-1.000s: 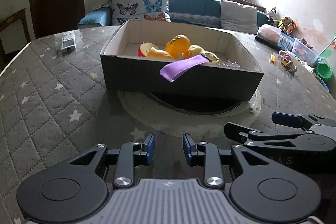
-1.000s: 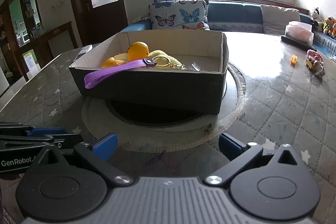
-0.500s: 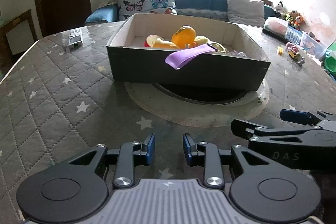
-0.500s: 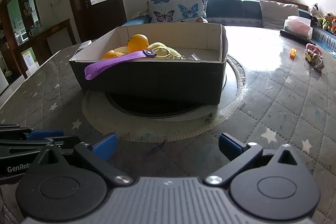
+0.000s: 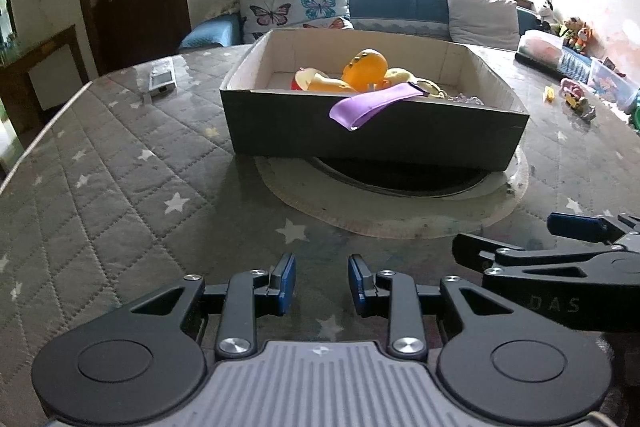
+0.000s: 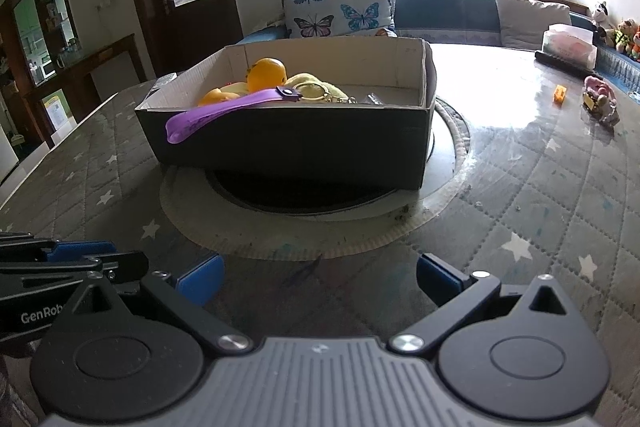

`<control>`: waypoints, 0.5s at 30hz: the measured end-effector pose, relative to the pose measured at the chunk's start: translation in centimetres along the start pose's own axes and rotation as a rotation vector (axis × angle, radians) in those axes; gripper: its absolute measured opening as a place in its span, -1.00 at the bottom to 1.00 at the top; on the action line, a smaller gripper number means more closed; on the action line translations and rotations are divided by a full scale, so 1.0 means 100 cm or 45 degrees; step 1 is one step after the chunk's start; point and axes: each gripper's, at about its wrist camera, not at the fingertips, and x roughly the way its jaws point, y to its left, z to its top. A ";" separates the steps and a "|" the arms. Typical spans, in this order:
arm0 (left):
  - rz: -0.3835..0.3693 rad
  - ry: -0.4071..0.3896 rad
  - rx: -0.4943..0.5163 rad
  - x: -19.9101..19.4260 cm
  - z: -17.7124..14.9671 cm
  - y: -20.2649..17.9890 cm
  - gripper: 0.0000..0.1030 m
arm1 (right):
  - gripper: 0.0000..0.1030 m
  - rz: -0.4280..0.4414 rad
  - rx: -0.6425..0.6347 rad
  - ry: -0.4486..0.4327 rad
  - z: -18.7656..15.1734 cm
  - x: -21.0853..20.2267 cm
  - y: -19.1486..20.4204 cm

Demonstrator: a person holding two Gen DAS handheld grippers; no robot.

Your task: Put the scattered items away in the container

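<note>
A dark cardboard box [image 5: 360,143] [image 6: 300,143] sits on a round mat in the middle of the quilted table. Inside it lie an orange rubber duck [image 5: 364,65] [image 6: 266,73], other yellow toys and a key ring [image 6: 316,93]. A purple strap [image 5: 372,105] [image 6: 224,115] droops over the near wall. My left gripper [image 5: 322,285] hovers over the table in front of the box, jaws apart with nothing between them. My right gripper [image 6: 320,277] stands wide open and empty beside it, and it shows side-on [image 5: 560,247] in the left wrist view.
A remote [image 5: 162,79] lies at the table's far left. An orange piece [image 6: 559,95], a small pink toy [image 6: 600,101] and a clear plastic tub [image 6: 568,41] sit at the far right. The round mat [image 5: 400,215] rings the box. A sofa with butterfly cushions stands behind.
The left wrist view has swung slightly, so the box sits a little further right and smaller. Neither gripper's jaws have changed, and the right view is almost unchanged.
</note>
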 end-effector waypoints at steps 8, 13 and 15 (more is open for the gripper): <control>0.033 -0.002 0.007 0.001 -0.001 -0.001 -0.39 | 1.00 0.004 0.002 0.005 -0.001 0.001 0.001; 0.020 0.004 0.008 -0.001 -0.001 -0.002 -0.39 | 1.00 0.004 0.001 0.007 -0.001 0.001 0.001; 0.032 0.009 0.016 -0.001 0.000 -0.004 -0.39 | 1.00 0.001 0.001 0.008 -0.002 0.001 0.001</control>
